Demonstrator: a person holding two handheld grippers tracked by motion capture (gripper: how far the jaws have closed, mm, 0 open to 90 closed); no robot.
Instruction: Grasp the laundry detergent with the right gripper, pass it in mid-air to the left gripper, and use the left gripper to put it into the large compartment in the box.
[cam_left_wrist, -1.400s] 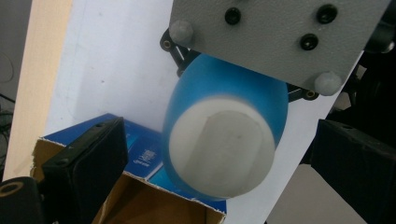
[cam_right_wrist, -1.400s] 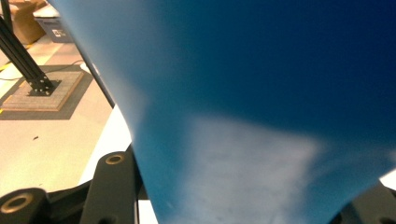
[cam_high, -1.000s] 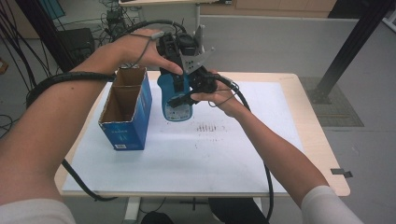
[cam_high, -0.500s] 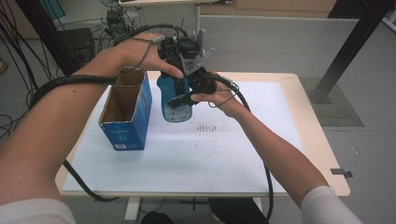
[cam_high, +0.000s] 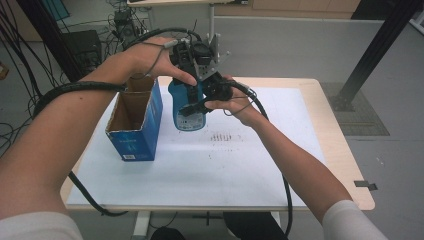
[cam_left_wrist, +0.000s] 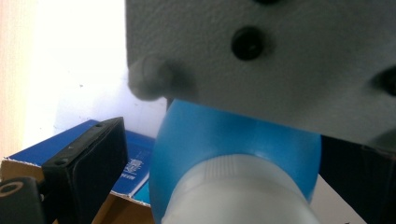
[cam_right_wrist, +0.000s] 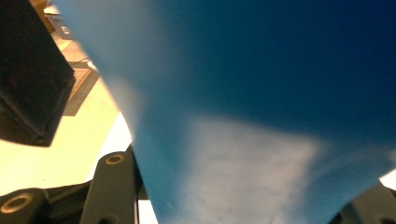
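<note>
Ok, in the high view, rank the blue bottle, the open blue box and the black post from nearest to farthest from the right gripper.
1. blue bottle: clamped by the right gripper.
2. open blue box: just left of the bottle, on the table.
3. black post: far right, beyond the table.

the bottle (cam_high: 189, 107) was bright blue with a white cap (cam_left_wrist: 238, 196). the open box (cam_high: 134, 120) was blue outside, brown cardboard inside. the table (cam_high: 345, 165) was pale wood under a white sheet (cam_high: 200, 165).
</note>
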